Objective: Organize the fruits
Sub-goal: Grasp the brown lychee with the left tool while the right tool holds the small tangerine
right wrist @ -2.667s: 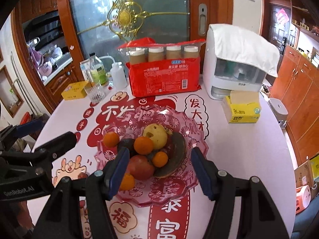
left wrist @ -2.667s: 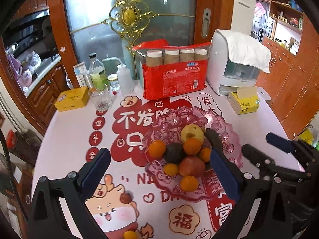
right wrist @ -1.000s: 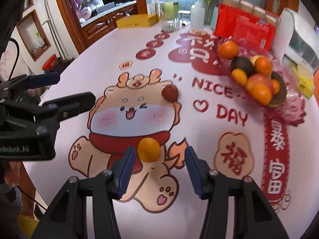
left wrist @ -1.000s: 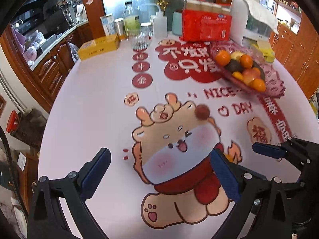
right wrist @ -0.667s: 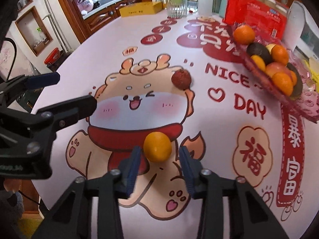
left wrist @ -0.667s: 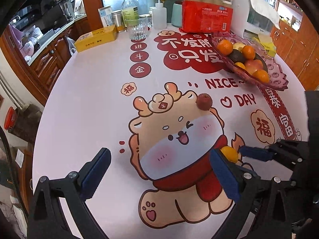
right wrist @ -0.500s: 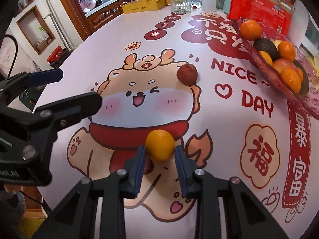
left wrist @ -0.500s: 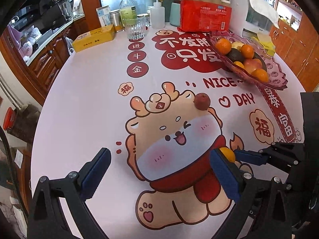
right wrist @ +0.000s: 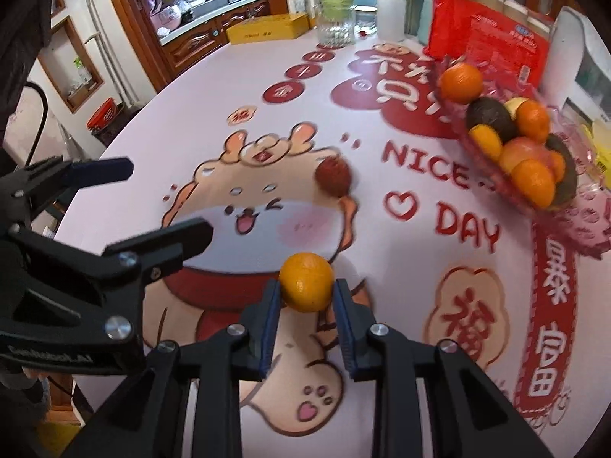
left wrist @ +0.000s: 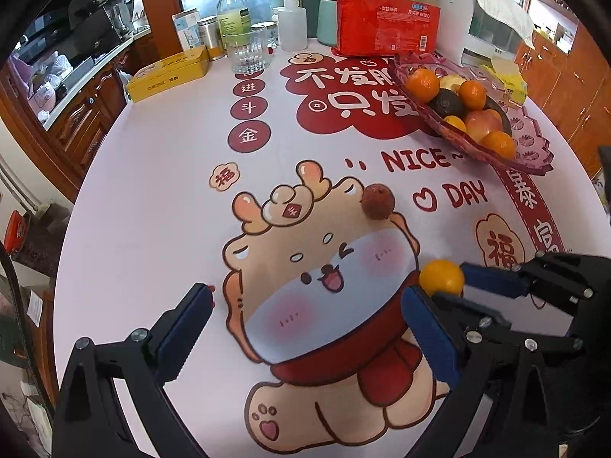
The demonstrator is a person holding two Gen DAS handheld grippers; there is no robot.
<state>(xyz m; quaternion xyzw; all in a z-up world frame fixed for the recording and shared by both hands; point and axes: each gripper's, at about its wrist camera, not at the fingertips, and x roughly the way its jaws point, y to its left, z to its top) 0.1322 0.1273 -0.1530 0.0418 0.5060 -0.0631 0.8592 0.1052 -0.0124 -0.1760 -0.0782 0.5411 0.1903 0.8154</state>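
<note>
My right gripper (right wrist: 307,299) is shut on a small orange (right wrist: 306,281) just above the cartoon tablecloth; the orange also shows in the left wrist view (left wrist: 442,277) between the right gripper's blue pads. My left gripper (left wrist: 305,324) is open and empty over the cartoon dog print; it shows at the left of the right wrist view (right wrist: 168,206). A small reddish-brown fruit (right wrist: 333,176) lies loose on the cloth, also in the left wrist view (left wrist: 378,201). A pink glass fruit bowl (left wrist: 534,152) holds several oranges, an avocado and an apple, at far right (right wrist: 588,225).
At the table's far side stand a red pack of paper cups (left wrist: 387,19), a white appliance (left wrist: 481,26), a glass (left wrist: 248,53), bottles (left wrist: 229,7), a yellow tin (left wrist: 168,72) and a yellow tissue box (left wrist: 508,80). The round table edge curves at left.
Both grippers pulled back from the bowl to the near side of the table. My right gripper closed in around the loose orange and now grips it, slightly lifted.
</note>
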